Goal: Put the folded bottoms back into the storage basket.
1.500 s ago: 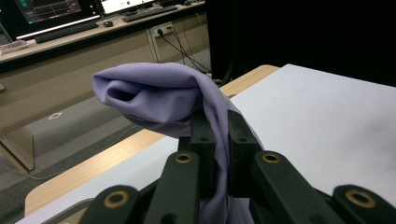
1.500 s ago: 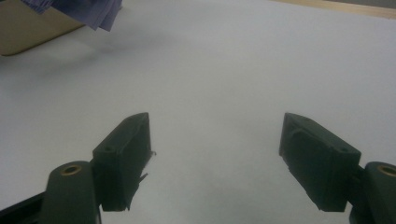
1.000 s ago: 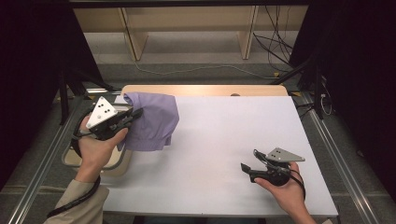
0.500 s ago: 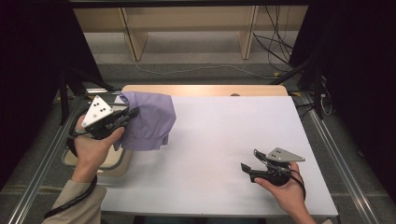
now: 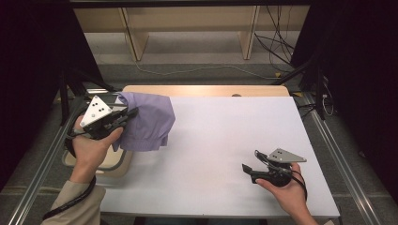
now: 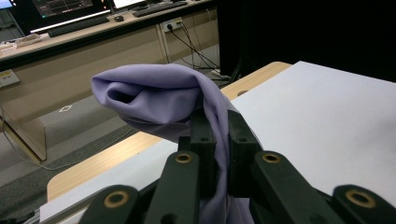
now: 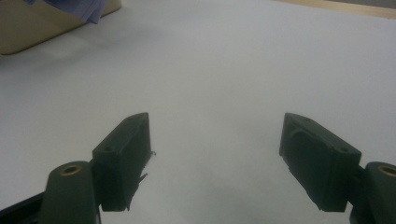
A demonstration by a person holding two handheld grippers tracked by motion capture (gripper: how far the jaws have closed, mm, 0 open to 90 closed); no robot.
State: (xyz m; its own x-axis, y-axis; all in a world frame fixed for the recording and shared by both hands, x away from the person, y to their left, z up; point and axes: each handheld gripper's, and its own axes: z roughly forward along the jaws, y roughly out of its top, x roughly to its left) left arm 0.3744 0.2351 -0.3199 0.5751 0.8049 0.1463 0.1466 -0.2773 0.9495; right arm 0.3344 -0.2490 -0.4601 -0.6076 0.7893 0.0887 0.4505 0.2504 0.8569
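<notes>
Lower edge of purple cloth (image 5: pixel 149 123) cut off behind left gripper (image 6: pixel 215 140) in its own view. One cloth, two grippers, one beige tray (image 5: pixel 115 159). Soft lilac fabric, bunched and folded, hanging above white table's (image 5: pixel 225 140) left edge, over the tray. Pinched tight between left jaws. Right gripper (image 7: pixel 217 158) wide apart, holding nothing, low over table's near right corner.

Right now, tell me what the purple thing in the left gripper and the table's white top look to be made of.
Purple cloth: a soft, thin woven fabric with a matte, smooth finish; it folds and drapes limply where the left gripper pinches it. Table top: probably a white sheet or laminate, flat, matte and unmarked, over a pale wood-look board showing along the far edge.
</notes>
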